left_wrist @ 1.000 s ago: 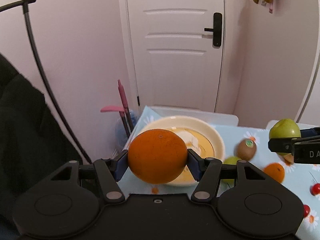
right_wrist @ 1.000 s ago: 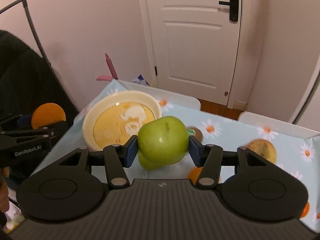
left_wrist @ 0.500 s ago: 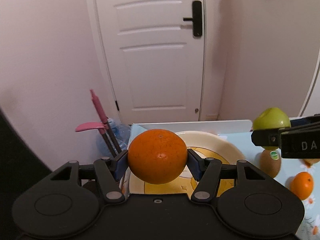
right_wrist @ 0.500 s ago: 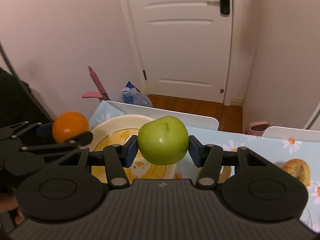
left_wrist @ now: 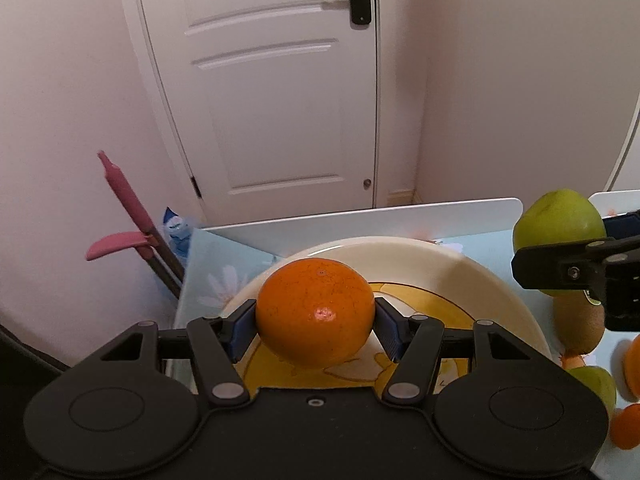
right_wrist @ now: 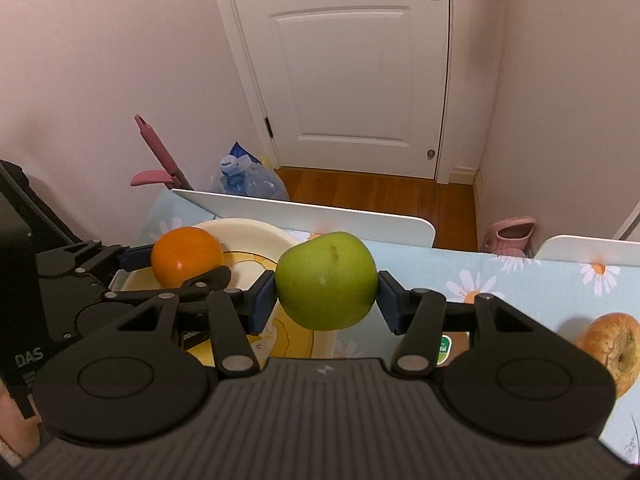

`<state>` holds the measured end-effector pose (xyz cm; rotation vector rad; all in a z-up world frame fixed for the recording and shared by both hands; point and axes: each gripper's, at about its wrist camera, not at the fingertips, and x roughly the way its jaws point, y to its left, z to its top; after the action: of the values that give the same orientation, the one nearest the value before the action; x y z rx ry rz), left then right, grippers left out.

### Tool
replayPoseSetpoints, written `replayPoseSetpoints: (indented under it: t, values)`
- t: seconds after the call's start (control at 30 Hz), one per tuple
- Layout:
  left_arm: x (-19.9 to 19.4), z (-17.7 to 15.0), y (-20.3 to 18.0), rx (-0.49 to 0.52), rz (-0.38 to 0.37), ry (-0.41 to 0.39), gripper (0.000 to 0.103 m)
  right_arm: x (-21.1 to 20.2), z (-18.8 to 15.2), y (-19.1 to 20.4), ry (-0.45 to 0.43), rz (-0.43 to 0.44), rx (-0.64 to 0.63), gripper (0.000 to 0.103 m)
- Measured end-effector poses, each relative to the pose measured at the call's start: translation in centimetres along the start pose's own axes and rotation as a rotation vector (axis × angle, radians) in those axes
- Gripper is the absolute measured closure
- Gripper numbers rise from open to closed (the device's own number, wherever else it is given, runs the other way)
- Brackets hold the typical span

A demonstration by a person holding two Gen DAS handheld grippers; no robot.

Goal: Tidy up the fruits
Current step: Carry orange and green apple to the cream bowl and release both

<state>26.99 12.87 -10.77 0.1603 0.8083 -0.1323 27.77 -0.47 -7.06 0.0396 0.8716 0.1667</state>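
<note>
My left gripper (left_wrist: 316, 322) is shut on an orange (left_wrist: 316, 316) and holds it above the near side of a cream plate (left_wrist: 460, 276) with a yellow picture. My right gripper (right_wrist: 326, 300) is shut on a green apple (right_wrist: 326, 280) and holds it above the plate's right edge (right_wrist: 256, 232). In the right wrist view the left gripper with the orange (right_wrist: 187, 256) is at the left over the plate. In the left wrist view the apple (left_wrist: 560, 224) is at the right edge.
On the daisy-print tablecloth (right_wrist: 520, 280) right of the plate lie a kiwi (left_wrist: 578, 324), another green fruit (left_wrist: 596, 384), small oranges (left_wrist: 626, 424) and a browned apple (right_wrist: 612, 344). White boards (right_wrist: 320, 216) edge the table's far side. A door, water bottle (right_wrist: 248, 180) and pink dustpan stand beyond.
Both grippers have moved forward and lowered toward the plate with their fruits. The plate now fills more of both views, and the orange sits over it.
</note>
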Motion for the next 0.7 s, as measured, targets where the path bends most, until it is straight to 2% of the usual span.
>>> replayPoseSetpoints:
  t: [0.13, 0.17, 0.2, 0.23, 0.3, 0.4, 0.7]
  values:
    - [0.1, -0.2, 0.1, -0.006, -0.001, 0.009, 0.034, 0.0, 0.3, -0.1, 0.001, 0.012, -0.014, 0.034]
    - [-0.1, -0.2, 0.1, -0.010, 0.005, -0.002, 0.028, 0.0, 0.4, -0.1, 0.000, 0.012, -0.016, 0.034]
    - [-0.5, -0.1, 0.2, -0.011, 0.011, -0.015, 0.012, -0.1, 0.4, -0.1, 0.000, 0.015, -0.019, 0.034]
    - [-0.9, 0.0, 0.4, -0.011, 0.020, -0.030, 0.001, -0.1, 0.5, -0.1, 0.002, 0.019, -0.021, 0.034]
    - [-2.0, -0.1, 0.6, -0.005, 0.045, -0.052, 0.000, -0.2, 0.5, 0.0, 0.006, 0.031, -0.021, 0.034]
    - [-3.2, -0.6, 1.1, -0.015, 0.070, -0.038, 0.000, -0.1, 0.6, 0.1, 0.017, 0.051, -0.038, 0.034]
    - [-5.9, -2.8, 1.9, -0.086, 0.083, 0.019, 0.000, 1.4, 0.3, 1.6, 0.058, 0.105, -0.152, 0.034]
